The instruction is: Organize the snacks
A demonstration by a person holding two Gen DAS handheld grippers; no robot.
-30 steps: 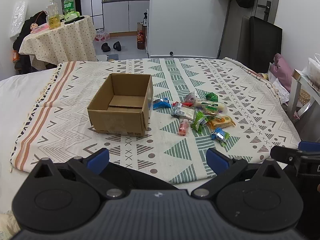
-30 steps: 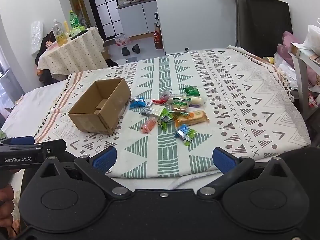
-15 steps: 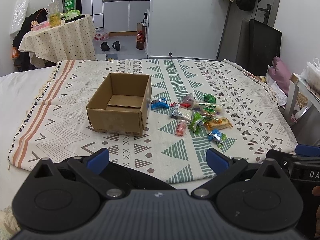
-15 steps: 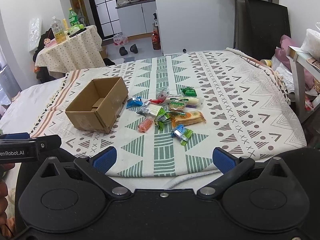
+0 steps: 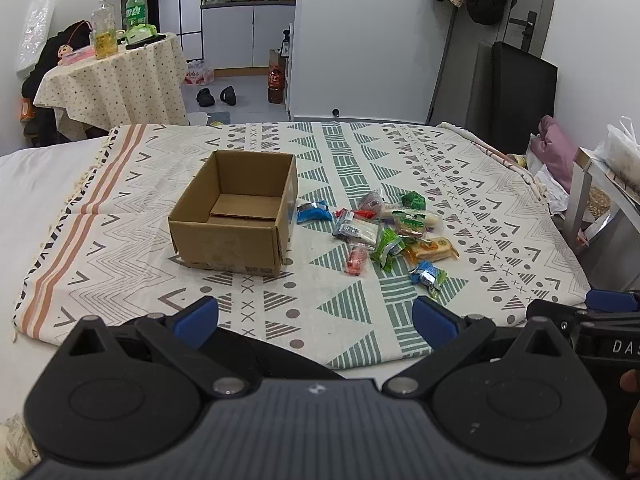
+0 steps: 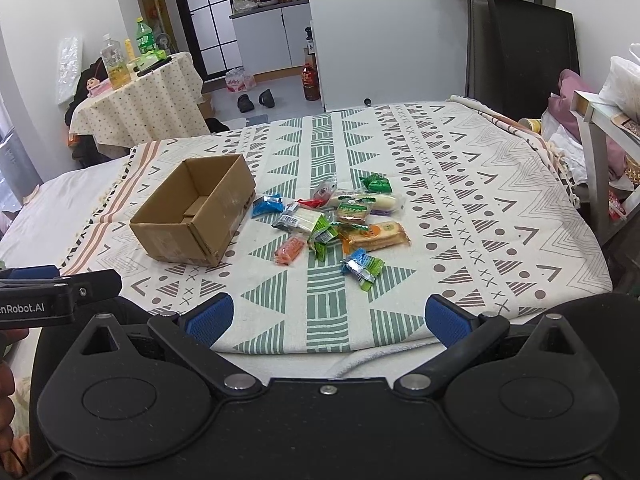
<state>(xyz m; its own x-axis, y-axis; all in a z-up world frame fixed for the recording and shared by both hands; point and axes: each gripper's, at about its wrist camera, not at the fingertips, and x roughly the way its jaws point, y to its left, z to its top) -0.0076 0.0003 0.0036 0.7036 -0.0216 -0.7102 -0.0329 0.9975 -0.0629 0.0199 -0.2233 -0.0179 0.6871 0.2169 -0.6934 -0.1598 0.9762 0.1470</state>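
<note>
Nearest to me, my left gripper (image 5: pixel 315 316) hangs over the near edge of the bed with its blue-padded jaws spread wide and nothing between them. My right gripper (image 6: pixel 327 319) sits level beside it, jaws likewise spread and empty. Each shows at the edge of the other's view, with a bit of the person's hand (image 6: pixel 5 376) behind the left one.

Under both lies the cream blanket with green and grey geometric print (image 5: pixel 360 312), draped over the white mattress (image 5: pixel 36 184).

Going outward, the first snack I meet is a small blue-and-green wrapped candy (image 6: pixel 362 268), lying apart on the near side of the pile. Just past it are a small orange-pink packet (image 6: pixel 291 250), a bright green wrapper (image 6: pixel 323 236) and a long orange biscuit pack (image 6: pixel 376 235), close together. Behind them a clear-and-silver packet of white wafers (image 6: pixel 298 218) and a green-labelled cracker pack (image 6: pixel 352 211) overlap. Farther back lie a long white bun in clear film (image 6: pixel 370 201), a red wrapper (image 6: pixel 312 202), a dark green foil packet (image 6: pixel 376 183) and a blue foil packet (image 6: pixel 267 205), the blue one nearest the box.

The open brown cardboard box (image 5: pixel 236 216) stands upright just left of the pile, holding no snacks; only its bottom flaps show inside.

Beyond the bed, a round table under a dotted cream cloth (image 5: pixel 116 80) carries plastic bottles (image 5: pixel 103 26). Black shoes (image 5: pixel 218 96) rest on the floor, and a black panel (image 5: pixel 520 92) leans at the far right.
</note>
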